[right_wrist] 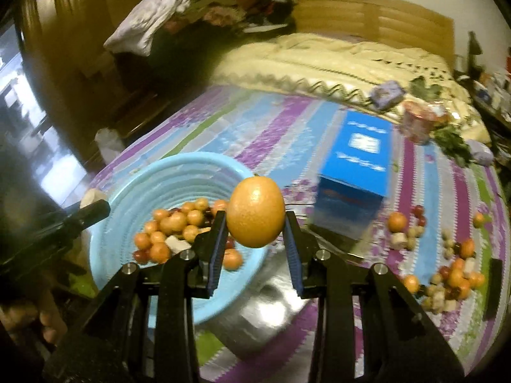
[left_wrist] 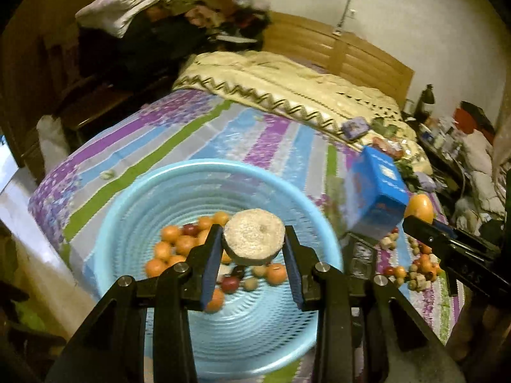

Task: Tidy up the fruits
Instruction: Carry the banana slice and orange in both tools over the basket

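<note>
The orange fruit (right_wrist: 255, 211) sat clamped between the pads of the right hand-held gripper (right_wrist: 255, 223), held in the air just right of the blue basket (right_wrist: 127, 178). The pale round slice (left_wrist: 254, 237) was pinched likewise in the left hand-held gripper (left_wrist: 254, 245), above the basket's middle, over the small fruits (left_wrist: 179, 242) piled there. Judgement: carry each piece low over the basket before releasing, one at a time, to avoid bounce-out. A loose heap (right_wrist: 447, 274) remained on the bed (right_wrist: 271, 127), well right of the basket, beyond the blue box (right_wrist: 354, 172).
</note>
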Action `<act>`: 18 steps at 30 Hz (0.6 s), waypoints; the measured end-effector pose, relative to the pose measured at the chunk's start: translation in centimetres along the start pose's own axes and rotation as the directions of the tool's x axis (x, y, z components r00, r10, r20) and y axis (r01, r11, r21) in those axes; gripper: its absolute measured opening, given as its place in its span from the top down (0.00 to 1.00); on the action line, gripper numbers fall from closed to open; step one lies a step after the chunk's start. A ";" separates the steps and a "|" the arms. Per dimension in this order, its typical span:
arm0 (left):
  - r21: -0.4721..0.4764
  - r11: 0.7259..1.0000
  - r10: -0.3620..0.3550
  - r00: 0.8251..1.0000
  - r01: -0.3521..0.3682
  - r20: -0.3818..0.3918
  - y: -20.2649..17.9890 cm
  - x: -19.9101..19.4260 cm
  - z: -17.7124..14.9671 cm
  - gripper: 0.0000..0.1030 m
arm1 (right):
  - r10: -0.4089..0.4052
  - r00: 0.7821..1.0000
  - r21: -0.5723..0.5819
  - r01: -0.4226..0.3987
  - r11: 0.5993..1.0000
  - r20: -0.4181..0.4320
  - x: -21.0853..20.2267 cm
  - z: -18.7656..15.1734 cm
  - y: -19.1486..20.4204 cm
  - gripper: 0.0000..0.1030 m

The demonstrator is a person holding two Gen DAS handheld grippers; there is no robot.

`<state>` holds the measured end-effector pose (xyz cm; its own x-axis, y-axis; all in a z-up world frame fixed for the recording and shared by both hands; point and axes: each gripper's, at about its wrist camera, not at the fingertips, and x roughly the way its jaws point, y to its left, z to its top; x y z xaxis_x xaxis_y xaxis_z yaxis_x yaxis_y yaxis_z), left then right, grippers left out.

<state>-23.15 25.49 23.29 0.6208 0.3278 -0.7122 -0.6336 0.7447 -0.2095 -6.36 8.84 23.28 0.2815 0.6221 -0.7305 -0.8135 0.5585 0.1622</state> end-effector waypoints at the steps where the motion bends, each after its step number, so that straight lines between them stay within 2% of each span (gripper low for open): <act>1: -0.006 1.000 0.006 1.000 -0.006 -0.005 0.5 0.1 0.0 0.63 | 0.007 1.000 -0.004 -0.007 1.000 -0.009 0.5 0.1 0.5 0.66; 8: -0.033 0.998 0.049 0.998 -0.050 -0.047 4.0 1.6 0.0 0.63 | 0.054 0.993 -0.030 -0.058 0.998 -0.103 4.2 0.7 3.1 0.66; 18: -0.062 0.996 0.060 0.992 -0.067 -0.108 6.2 3.4 -0.6 0.63 | 0.053 0.982 -0.046 -0.062 0.997 -0.184 6.2 0.2 4.3 0.66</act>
<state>-25.24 30.83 19.16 0.5285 0.3072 -0.7914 -0.7008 0.6840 -0.2025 -8.02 15.22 19.57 0.1400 0.5392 -0.8304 -0.8522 0.4927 0.1763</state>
